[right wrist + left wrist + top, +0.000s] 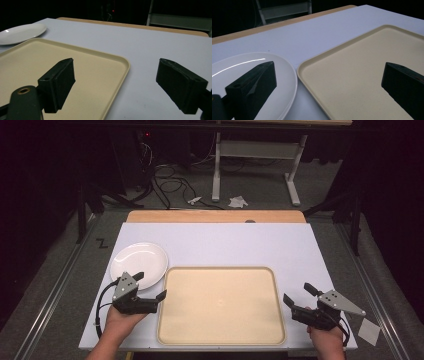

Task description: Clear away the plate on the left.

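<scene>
A beige tray (221, 270) lies empty at the front middle of the white table (225, 242). Left of it, just behind its left corner, sits an empty white plate (139, 261). My left gripper (150, 285) is held open at the tray's left edge, one jaw over the plate's near rim and the other over the tray's edge. In the left gripper view the plate (239, 63) and tray (362, 62) lie under my left gripper (329, 82). My right gripper (299, 293) is open by the tray's right edge, holding nothing. In the right gripper view my right gripper (117, 80) straddles the tray's (37, 57) right rim, with the plate (22, 32) far off.
A wooden strip (215, 216) runs along the table's far edge. Beyond it on the floor are a white desk frame (255, 165), cables (170, 185) and crumpled paper (238, 201). A white sheet (369, 331) lies on the floor at the right.
</scene>
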Demonstrator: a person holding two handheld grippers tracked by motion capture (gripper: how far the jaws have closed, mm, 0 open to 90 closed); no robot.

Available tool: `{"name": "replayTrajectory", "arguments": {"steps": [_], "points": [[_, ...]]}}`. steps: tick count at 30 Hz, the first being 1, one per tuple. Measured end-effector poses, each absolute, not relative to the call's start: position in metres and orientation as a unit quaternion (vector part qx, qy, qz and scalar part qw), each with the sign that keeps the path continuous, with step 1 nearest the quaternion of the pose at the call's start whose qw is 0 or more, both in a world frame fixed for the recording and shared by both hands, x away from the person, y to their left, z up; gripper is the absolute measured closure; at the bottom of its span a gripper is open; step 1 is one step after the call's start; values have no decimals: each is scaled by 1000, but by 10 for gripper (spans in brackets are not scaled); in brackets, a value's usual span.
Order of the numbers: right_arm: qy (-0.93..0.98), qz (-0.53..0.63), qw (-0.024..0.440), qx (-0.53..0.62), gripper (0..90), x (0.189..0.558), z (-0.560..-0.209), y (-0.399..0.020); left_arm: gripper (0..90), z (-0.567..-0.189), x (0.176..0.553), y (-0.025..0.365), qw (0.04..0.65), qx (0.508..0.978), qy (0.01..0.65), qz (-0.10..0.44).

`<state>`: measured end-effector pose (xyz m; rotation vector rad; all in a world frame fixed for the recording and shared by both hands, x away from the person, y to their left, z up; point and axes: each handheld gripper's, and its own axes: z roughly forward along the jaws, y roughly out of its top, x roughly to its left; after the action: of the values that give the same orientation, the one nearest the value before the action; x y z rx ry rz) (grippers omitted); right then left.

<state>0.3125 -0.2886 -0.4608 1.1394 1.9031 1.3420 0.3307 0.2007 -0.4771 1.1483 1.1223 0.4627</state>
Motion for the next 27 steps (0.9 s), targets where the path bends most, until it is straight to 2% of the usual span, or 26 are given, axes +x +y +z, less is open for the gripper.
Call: {"name": "replayTrajectory", "arguments": {"steps": [10,27], "points": [[711,499,269,417,162,314,-460,-286,4,-483,336,212,644,524,506,234],[716,499,273,404,162,312,-458,-283,2,-497,352,249,597,519,539,289]]}}
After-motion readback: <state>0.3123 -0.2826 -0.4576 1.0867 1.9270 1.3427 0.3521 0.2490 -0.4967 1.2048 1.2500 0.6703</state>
